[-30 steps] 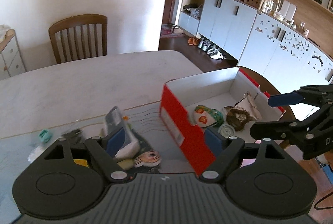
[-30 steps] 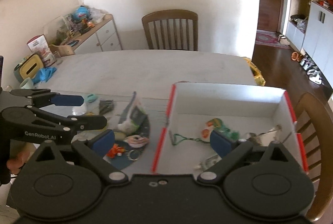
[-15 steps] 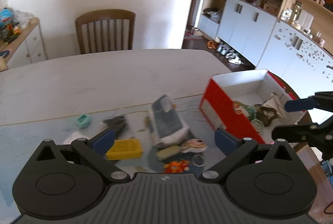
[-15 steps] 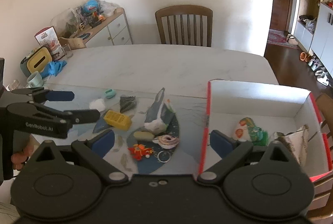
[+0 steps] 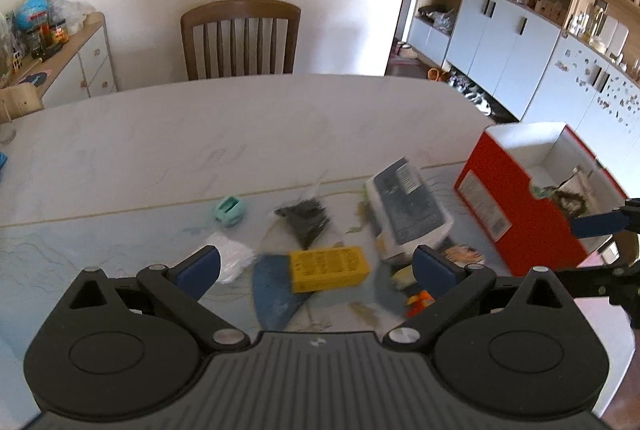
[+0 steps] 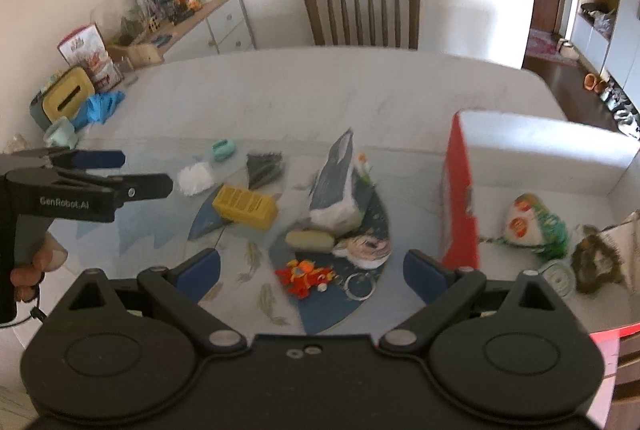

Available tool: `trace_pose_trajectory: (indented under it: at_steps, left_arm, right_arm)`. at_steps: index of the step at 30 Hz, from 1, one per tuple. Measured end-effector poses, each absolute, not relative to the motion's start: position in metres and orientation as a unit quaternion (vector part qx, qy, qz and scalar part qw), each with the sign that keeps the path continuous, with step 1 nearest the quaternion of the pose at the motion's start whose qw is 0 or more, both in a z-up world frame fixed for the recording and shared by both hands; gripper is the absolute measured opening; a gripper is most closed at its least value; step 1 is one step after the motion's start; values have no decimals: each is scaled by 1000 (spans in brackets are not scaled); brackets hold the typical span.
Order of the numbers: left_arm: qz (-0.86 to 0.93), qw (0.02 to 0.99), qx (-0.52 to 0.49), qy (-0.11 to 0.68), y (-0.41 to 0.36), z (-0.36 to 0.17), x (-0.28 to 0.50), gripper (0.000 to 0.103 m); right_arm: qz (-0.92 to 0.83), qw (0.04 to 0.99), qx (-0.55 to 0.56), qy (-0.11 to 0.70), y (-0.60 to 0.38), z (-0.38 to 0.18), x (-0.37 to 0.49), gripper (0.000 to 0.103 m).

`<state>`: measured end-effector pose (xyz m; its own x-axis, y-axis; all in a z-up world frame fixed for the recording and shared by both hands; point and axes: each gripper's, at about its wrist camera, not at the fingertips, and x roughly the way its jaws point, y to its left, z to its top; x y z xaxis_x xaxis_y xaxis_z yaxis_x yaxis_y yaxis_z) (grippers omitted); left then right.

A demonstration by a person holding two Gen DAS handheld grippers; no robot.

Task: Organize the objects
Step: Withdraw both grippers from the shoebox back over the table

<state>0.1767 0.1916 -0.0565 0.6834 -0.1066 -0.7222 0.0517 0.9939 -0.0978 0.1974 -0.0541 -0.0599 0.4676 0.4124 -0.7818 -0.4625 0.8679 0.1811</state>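
Loose items lie on the blue mat: a yellow box (image 5: 328, 265) (image 6: 245, 207), a grey pack (image 5: 408, 212) (image 6: 336, 186), a black packet (image 5: 306, 220), a mint piece (image 5: 229, 209), a white wad (image 6: 195, 179), an orange toy (image 6: 304, 276) and a key ring (image 6: 360, 284). The red box (image 5: 516, 214) (image 6: 460, 198) stands on the right and holds a green-orange packet (image 6: 534, 222). My left gripper (image 5: 316, 266) hangs open above the yellow box, holding nothing. Over the toy, my right gripper (image 6: 312, 270) is open and empty.
The marble table (image 5: 240, 126) stretches back to a wooden chair (image 5: 240, 38). A tissue holder (image 6: 66, 96) and blue cloth (image 6: 102, 106) sit at its far left corner. White cabinets (image 5: 500, 50) line the right wall. A hand (image 6: 30, 270) holds the left gripper's handle.
Both grippers have swung left, from over the red box to over the loose items, and sunk a little. The left jaws have spread wider. Nothing was picked up.
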Motion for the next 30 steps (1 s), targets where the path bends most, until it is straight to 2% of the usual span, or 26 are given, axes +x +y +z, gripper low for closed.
trace_pose_trajectory:
  at_steps: [21, 30]
  left_arm:
    - [-84, 900, 9, 428, 171, -132, 221, 103]
    - [-71, 897, 19, 435, 153, -149, 241, 103]
  right_arm:
    - [219, 839, -50, 496, -31, -122, 214, 93]
    - [196, 839, -22, 507, -36, -137, 221, 79]
